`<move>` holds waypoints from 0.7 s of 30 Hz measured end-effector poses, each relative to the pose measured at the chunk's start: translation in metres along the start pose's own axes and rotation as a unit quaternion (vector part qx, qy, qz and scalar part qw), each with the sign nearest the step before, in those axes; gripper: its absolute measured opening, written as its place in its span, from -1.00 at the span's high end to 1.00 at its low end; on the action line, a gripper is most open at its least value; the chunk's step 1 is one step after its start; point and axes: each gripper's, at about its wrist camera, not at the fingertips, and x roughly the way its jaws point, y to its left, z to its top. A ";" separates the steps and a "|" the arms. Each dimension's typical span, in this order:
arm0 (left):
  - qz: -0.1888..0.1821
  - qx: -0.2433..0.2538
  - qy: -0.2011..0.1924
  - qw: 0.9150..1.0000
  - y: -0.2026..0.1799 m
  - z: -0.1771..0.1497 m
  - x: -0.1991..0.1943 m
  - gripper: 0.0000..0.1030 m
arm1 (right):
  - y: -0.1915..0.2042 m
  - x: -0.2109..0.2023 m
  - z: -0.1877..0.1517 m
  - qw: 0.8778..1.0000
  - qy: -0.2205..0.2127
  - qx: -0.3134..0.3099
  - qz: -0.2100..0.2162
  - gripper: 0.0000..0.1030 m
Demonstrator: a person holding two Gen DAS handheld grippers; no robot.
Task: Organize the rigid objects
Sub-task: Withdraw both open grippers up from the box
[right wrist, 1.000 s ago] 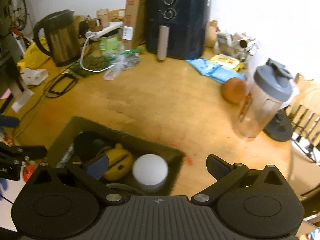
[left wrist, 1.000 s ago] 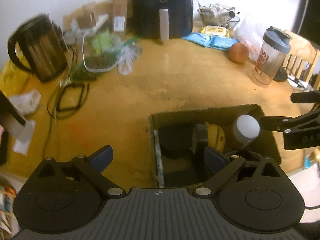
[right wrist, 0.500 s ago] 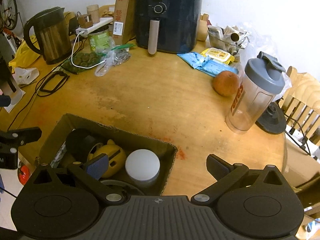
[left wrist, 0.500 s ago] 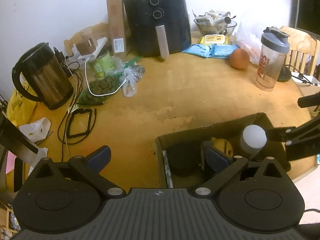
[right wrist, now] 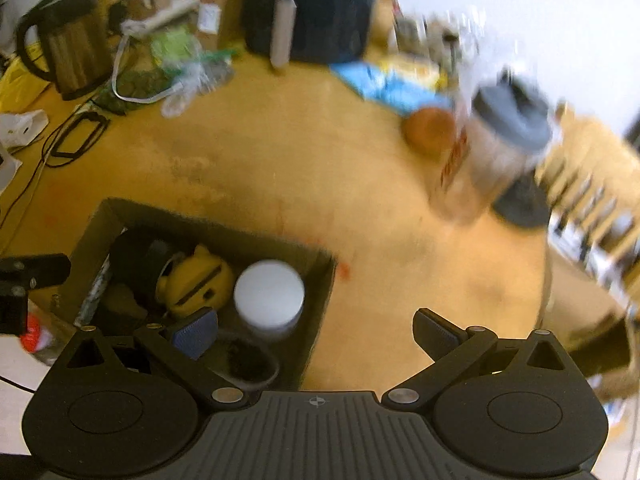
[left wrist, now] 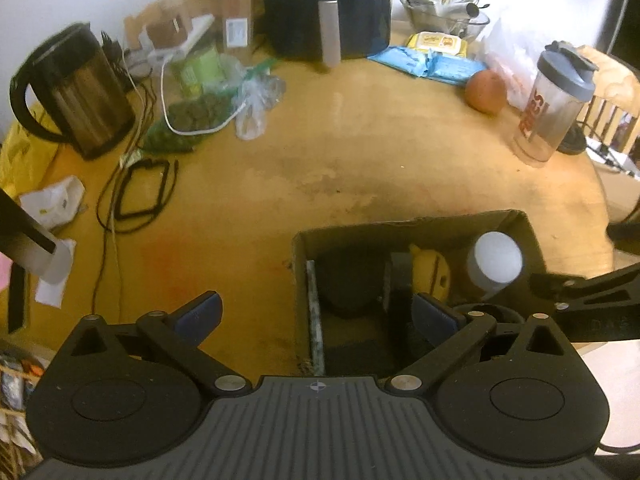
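An open cardboard box sits on the wooden table near its front edge. Inside it are a white-lidded jar, a yellow toy and a dark round item. My left gripper is open and empty over the box's left wall. From the other side I see the same box, jar and toy. My right gripper is open and empty over the box's right corner. Each gripper shows at the edge of the other's view.
At the back stand a kettle, a black air fryer and blue packets. A round orange fruit and a shaker bottle are at the right. Cables and bags lie at the left.
Both grippers have shifted slightly above the box and stay open. The right wrist view is now blurred by motion. The things in the box have not moved.
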 end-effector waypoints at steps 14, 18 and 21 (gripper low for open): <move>-0.047 -0.081 0.099 0.991 0.011 -0.005 0.018 -1.00 | -0.011 0.022 -0.008 0.990 0.117 0.065 0.038 -1.00; -0.044 -0.082 0.122 0.988 0.008 -0.009 0.024 -1.00 | -0.008 0.028 -0.012 0.987 0.144 0.060 0.030 -1.00; -0.044 -0.083 0.135 0.986 0.005 -0.011 0.027 -1.00 | -0.008 0.032 -0.015 0.985 0.163 0.056 0.026 -1.00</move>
